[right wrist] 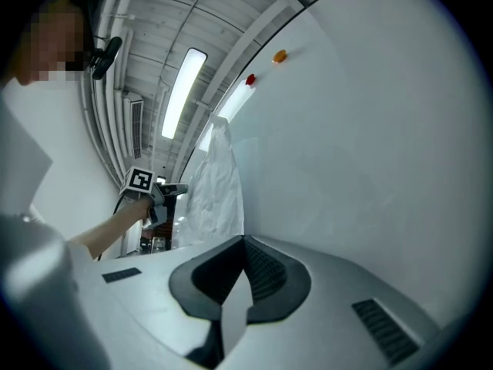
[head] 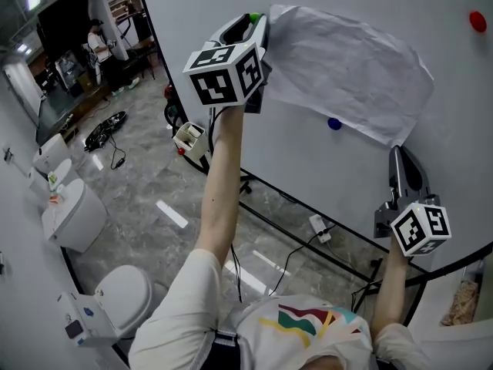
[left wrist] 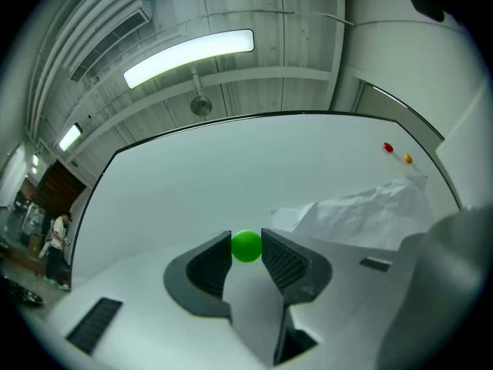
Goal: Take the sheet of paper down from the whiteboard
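Note:
A crumpled white sheet of paper (head: 347, 64) hangs on the whiteboard (head: 323, 160), with a blue magnet (head: 333, 123) at its lower edge. My left gripper (head: 258, 23) is raised at the sheet's upper left corner, just off the board. Its pads are shut on a green ball magnet (left wrist: 246, 247), also seen from the head (head: 253, 17). My right gripper (head: 395, 153) is shut on the sheet's lower right corner. In the right gripper view the paper (right wrist: 218, 183) rises from the closed jaws (right wrist: 243, 239). The left gripper view has the sheet (left wrist: 362, 210) at its right.
A red magnet (head: 478, 20) sits at the board's upper right, next to an orange one (right wrist: 280, 55). Below the board are its black frame (head: 308, 206) and cables on the marble floor. Two white toilets (head: 77, 214) stand at lower left. A person (head: 98, 41) stands far off.

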Tool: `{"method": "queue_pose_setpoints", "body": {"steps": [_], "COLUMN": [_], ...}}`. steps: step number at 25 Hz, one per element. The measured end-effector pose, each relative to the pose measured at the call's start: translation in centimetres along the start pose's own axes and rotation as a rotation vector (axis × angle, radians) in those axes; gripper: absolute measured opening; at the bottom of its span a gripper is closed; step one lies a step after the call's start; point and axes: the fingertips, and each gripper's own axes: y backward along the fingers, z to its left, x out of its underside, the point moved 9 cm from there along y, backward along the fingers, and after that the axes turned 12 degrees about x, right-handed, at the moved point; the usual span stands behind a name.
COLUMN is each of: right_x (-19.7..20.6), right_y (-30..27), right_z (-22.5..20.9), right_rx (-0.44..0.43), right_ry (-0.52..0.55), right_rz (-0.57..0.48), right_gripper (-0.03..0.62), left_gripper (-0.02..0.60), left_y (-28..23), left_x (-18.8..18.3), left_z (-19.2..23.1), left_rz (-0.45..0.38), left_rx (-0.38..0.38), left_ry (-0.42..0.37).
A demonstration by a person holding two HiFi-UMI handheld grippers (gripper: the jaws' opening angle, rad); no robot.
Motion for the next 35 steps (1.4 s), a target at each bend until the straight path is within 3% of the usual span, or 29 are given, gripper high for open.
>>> {"method": "queue_pose_setpoints", "body": {"steps": [14, 18, 35], "right_x": [-2.0, -2.5, -4.4], "right_y": [1.4, 2.0, 2.5], "right_z": [0.4, 0.8, 3.1], "right_rx": [-0.044, -0.05, -0.218], "right_ry": [0.014, 0.013, 0.004], "right_rz": [-0.032, -0.039, -0.094], "right_gripper": [0.014, 0.014, 0.014], "left_gripper": [0.169, 0.169, 0.169], "left_y": [2.5, 3.2, 7.8], "left_x": [-0.8, -0.9, -1.3], "left_z": [-1.7, -1.9, -3.7], "left_rz": [-0.049, -0.045, -0.022], "left_rx": [-0.027, -0.024, -0.063], "left_ry": [-0.058, -0.037, -0.067]}}
